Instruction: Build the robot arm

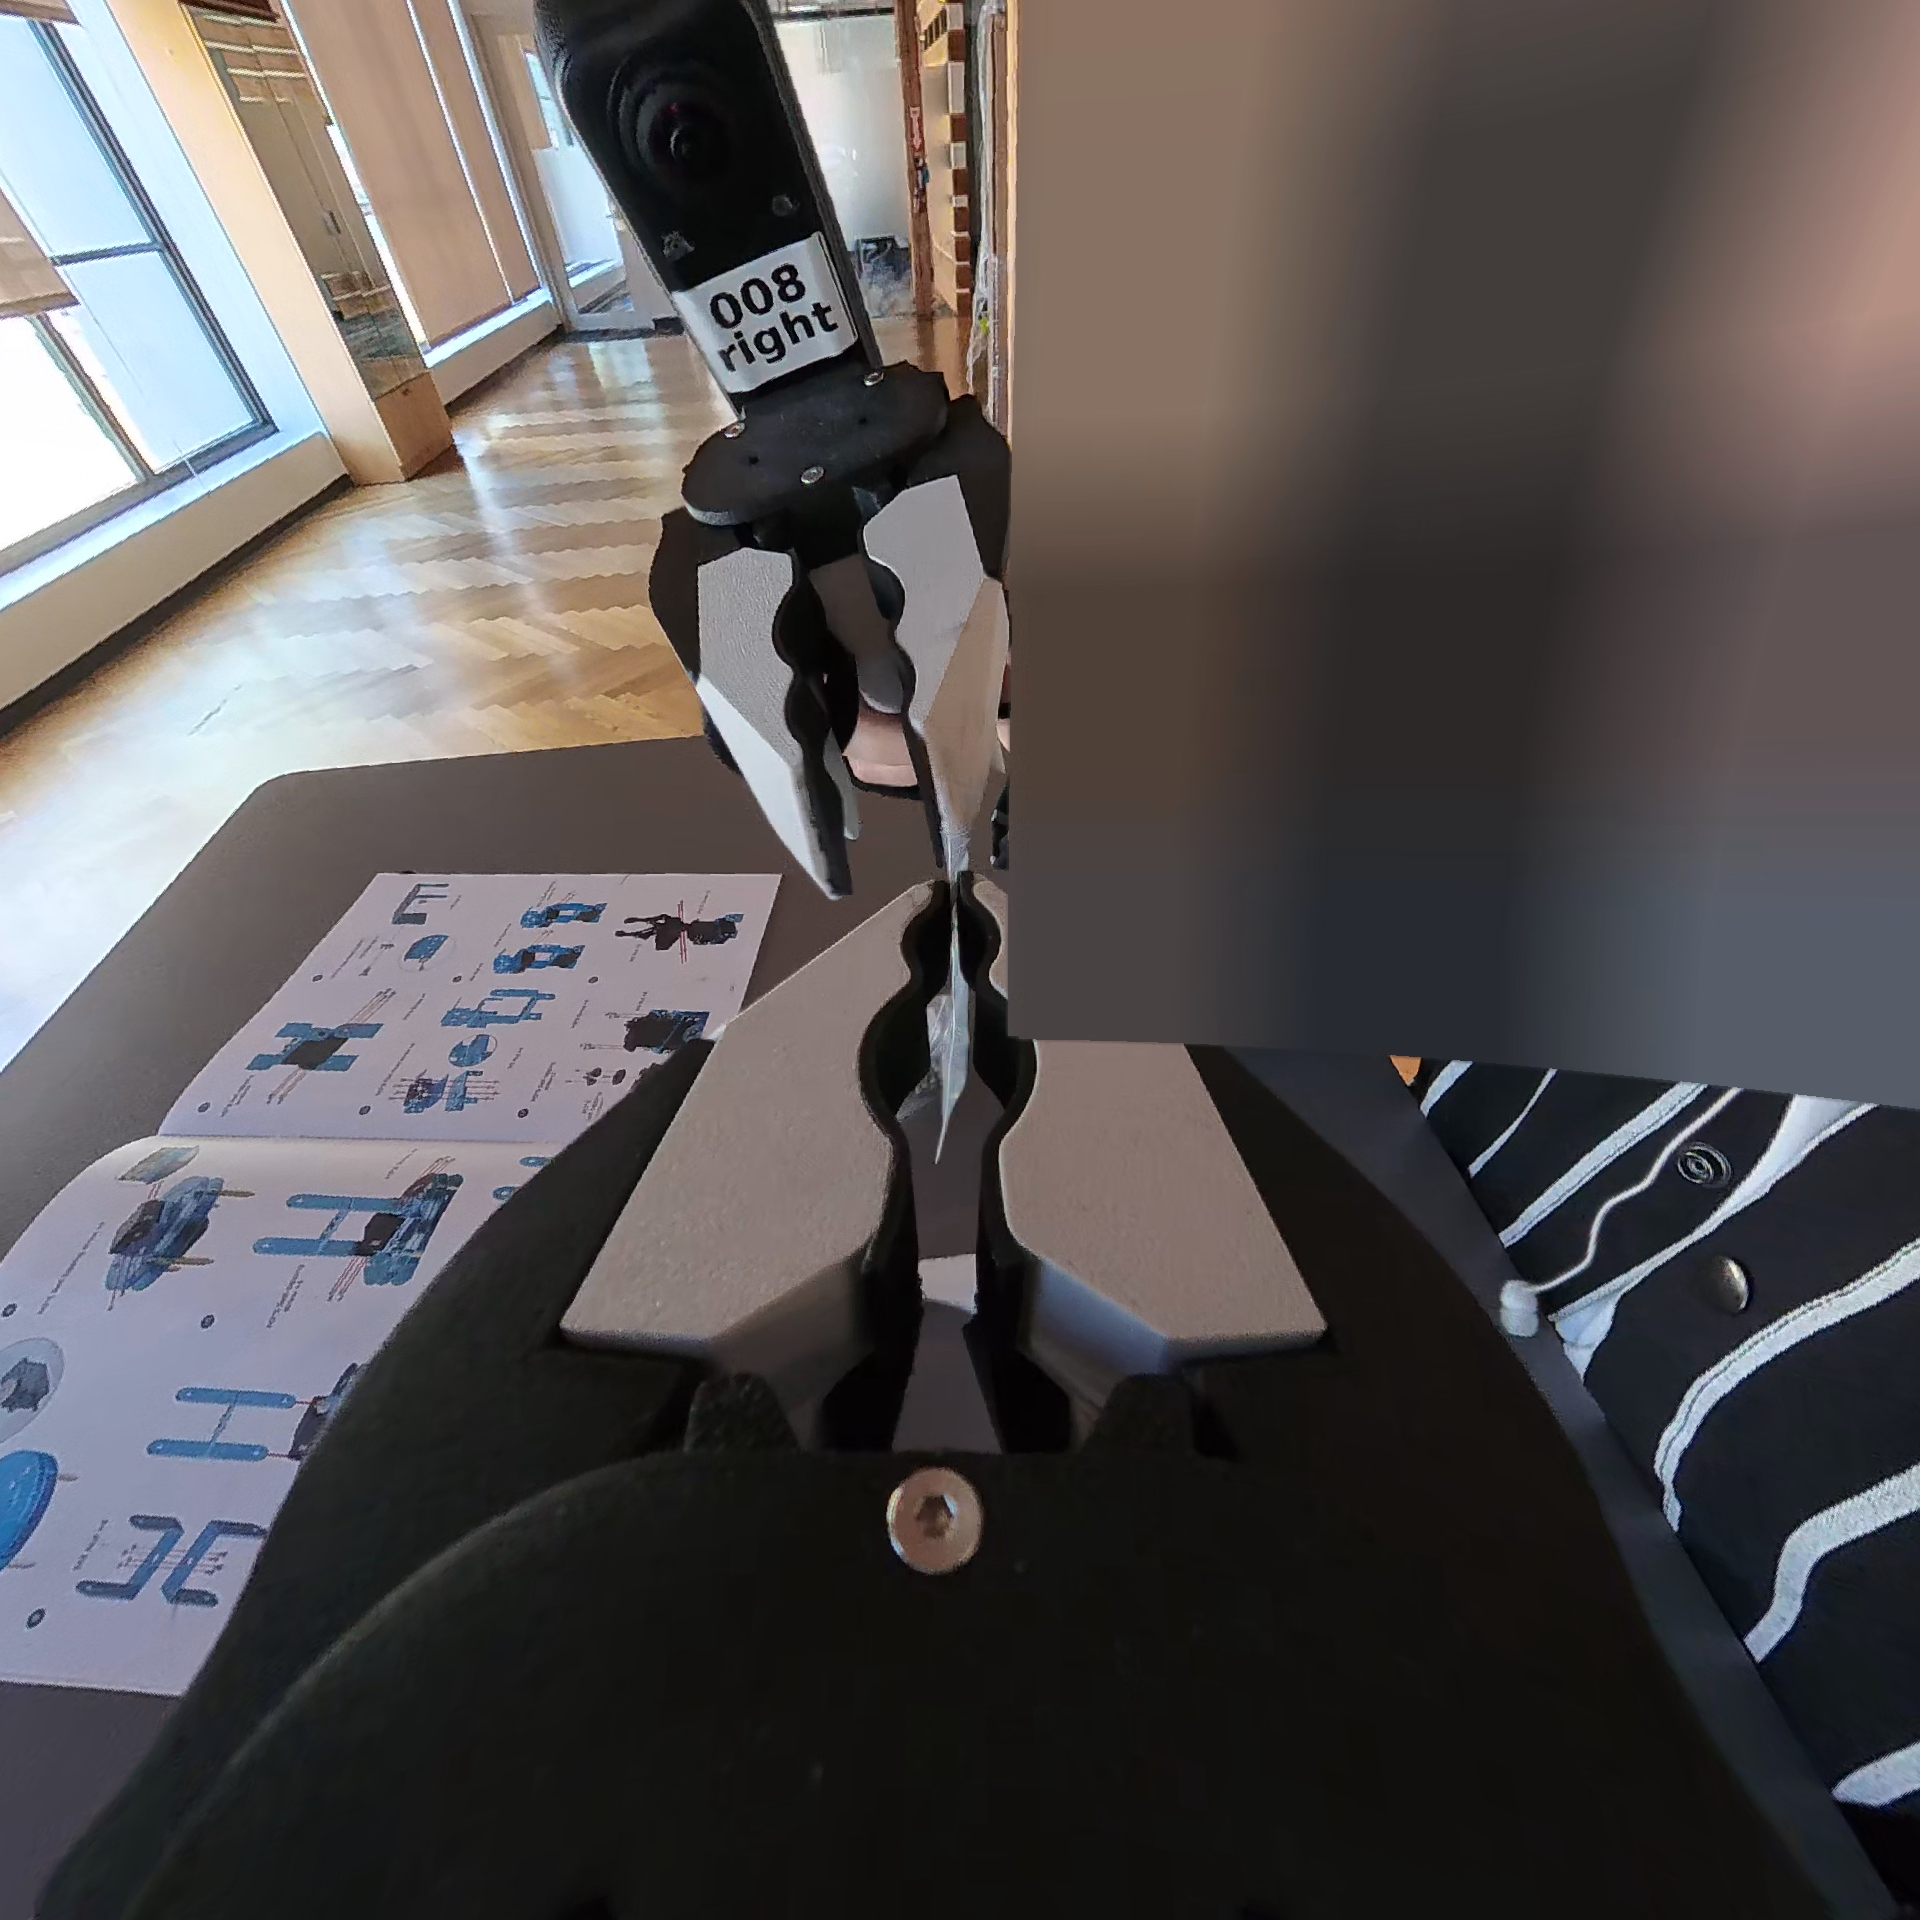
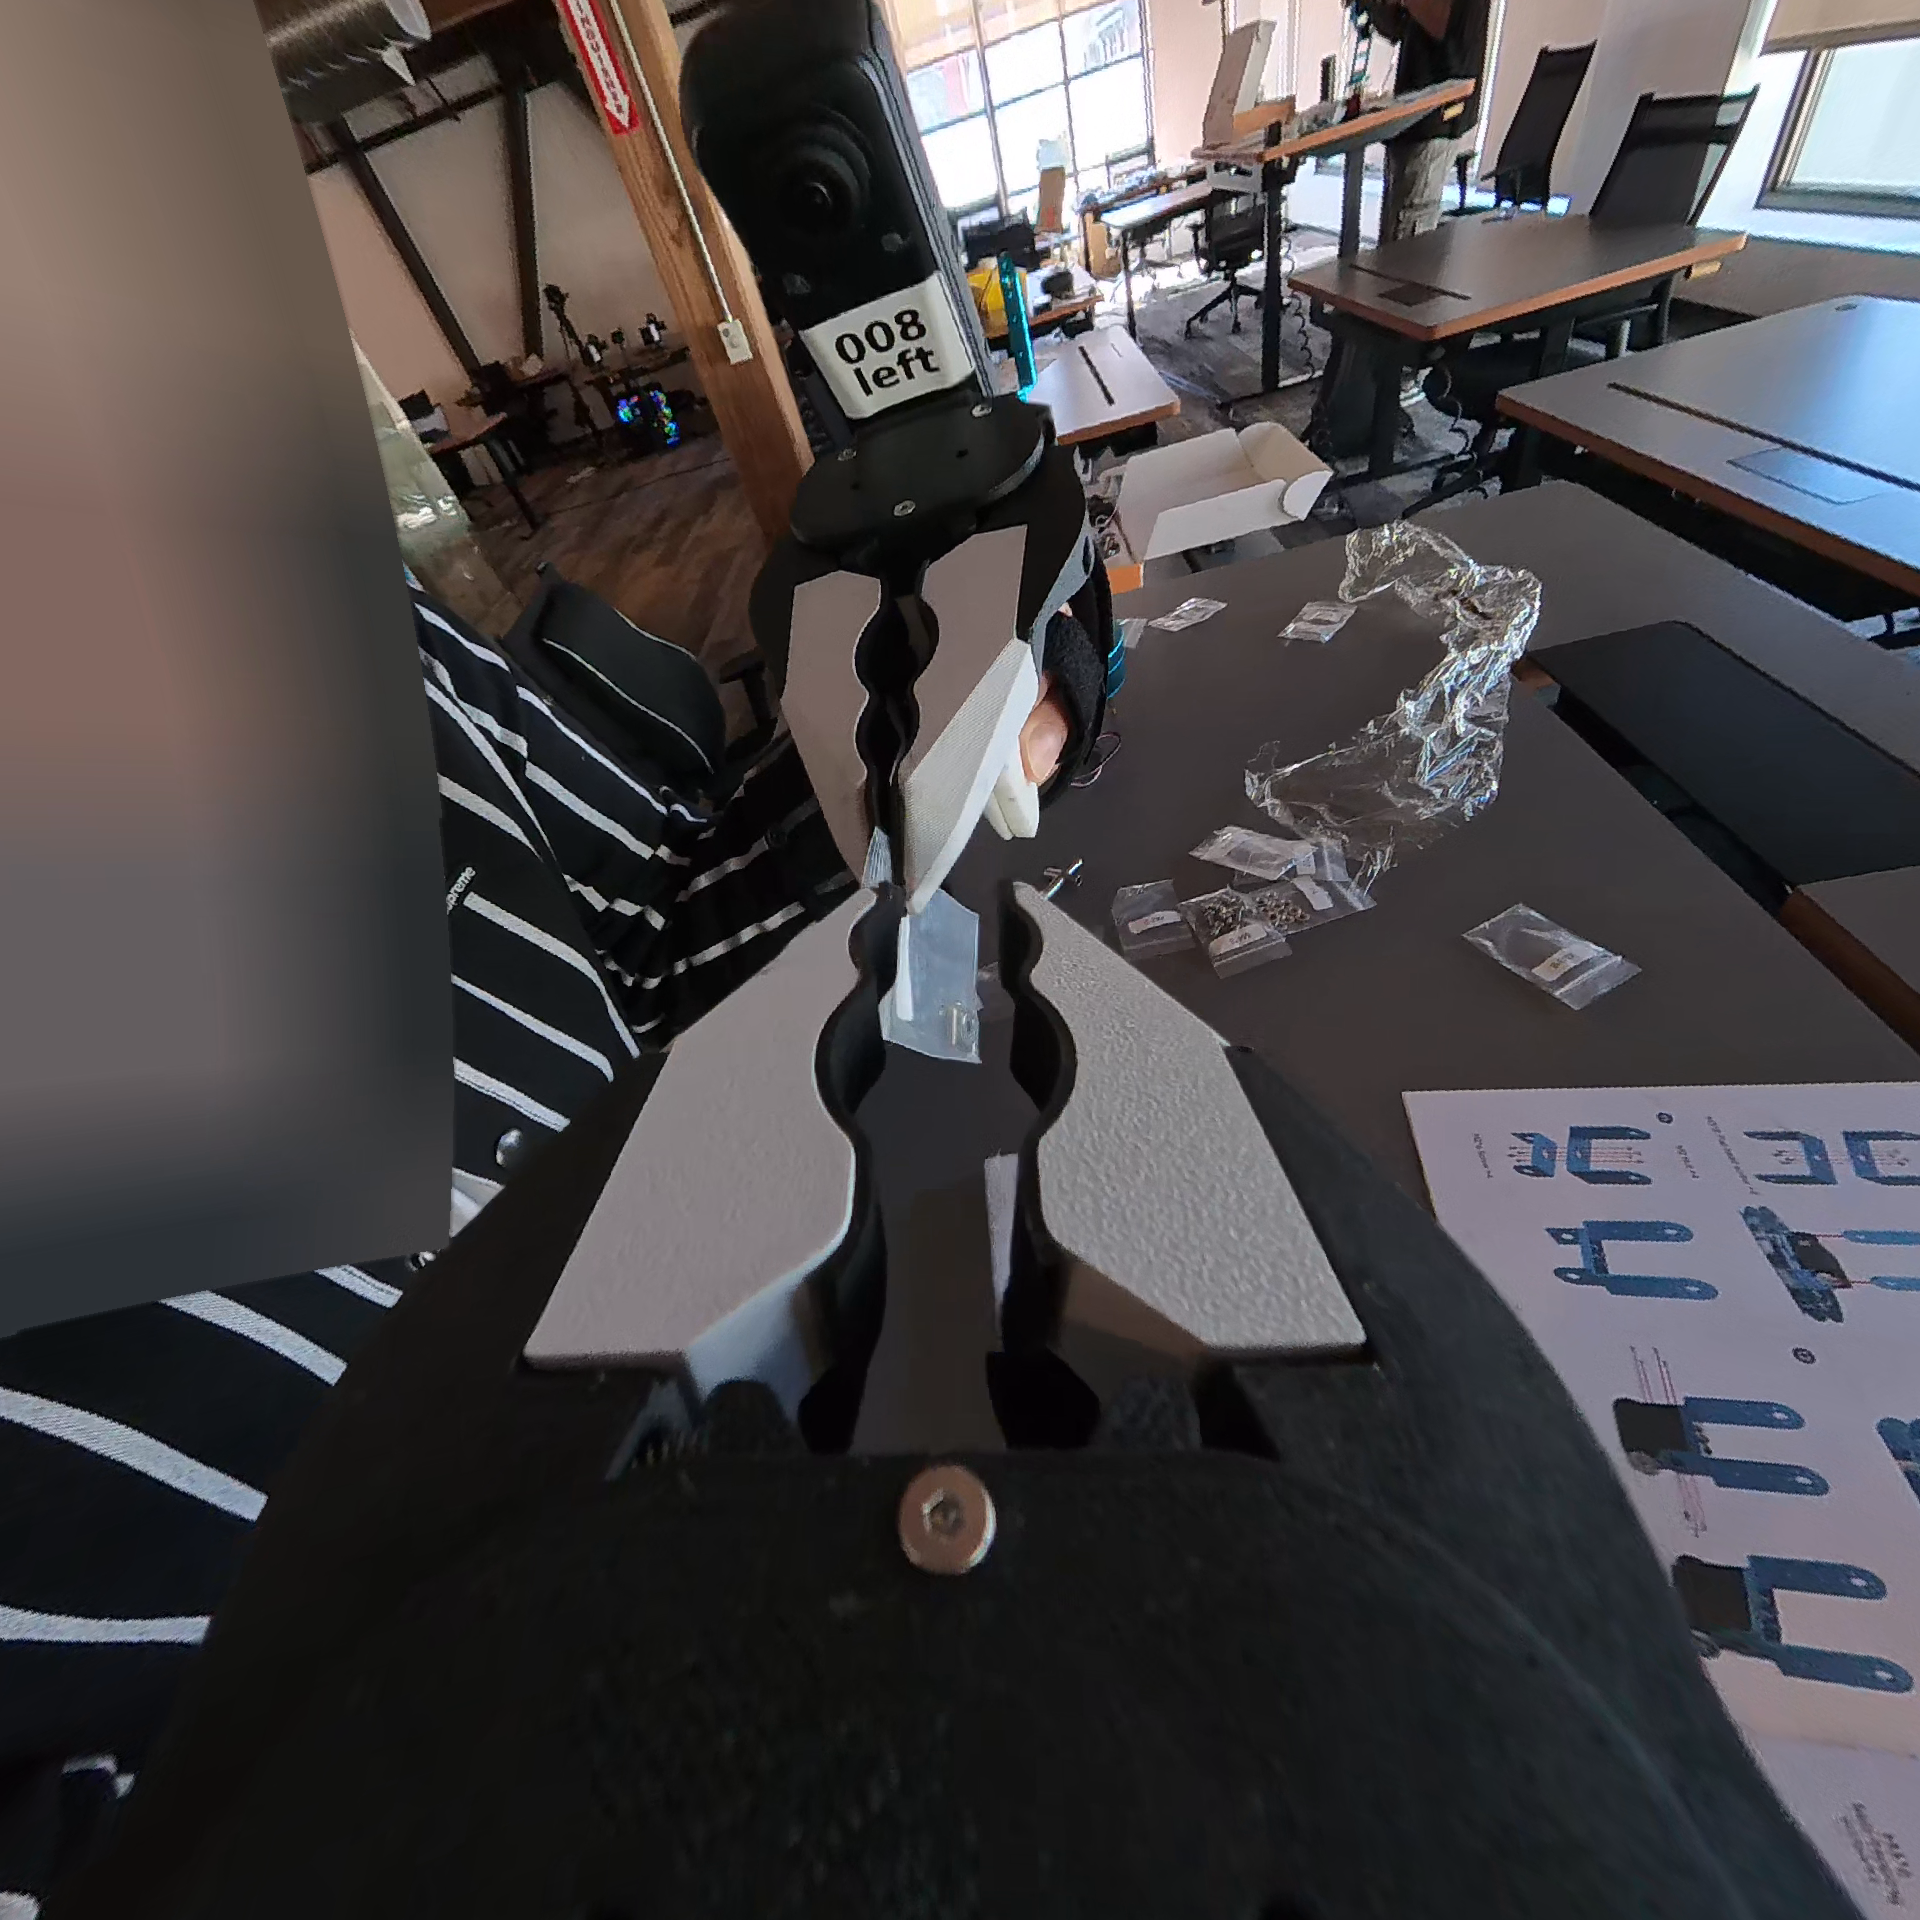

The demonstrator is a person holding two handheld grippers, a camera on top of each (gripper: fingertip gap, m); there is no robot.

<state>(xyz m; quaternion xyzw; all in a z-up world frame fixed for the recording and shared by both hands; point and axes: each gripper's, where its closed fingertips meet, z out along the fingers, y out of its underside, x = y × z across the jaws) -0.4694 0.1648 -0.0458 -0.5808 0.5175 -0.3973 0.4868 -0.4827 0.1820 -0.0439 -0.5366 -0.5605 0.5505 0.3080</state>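
My left gripper is shut on a small clear plastic bag, seen edge-on between its pads and held above the dark table. In the right wrist view the bag hangs from the left gripper and holds a small screw at its lower end. My right gripper is open, its fingers on either side of the bag's lower part. In the left wrist view the right gripper points at mine, one finger against the bag. A person's fingers show behind each gripper.
An open instruction booklet with blue diagrams lies on the table; it also shows in the right wrist view. Several small hardware bags, crumpled clear wrap and a white box lie beyond. A person's striped shirt is close by.
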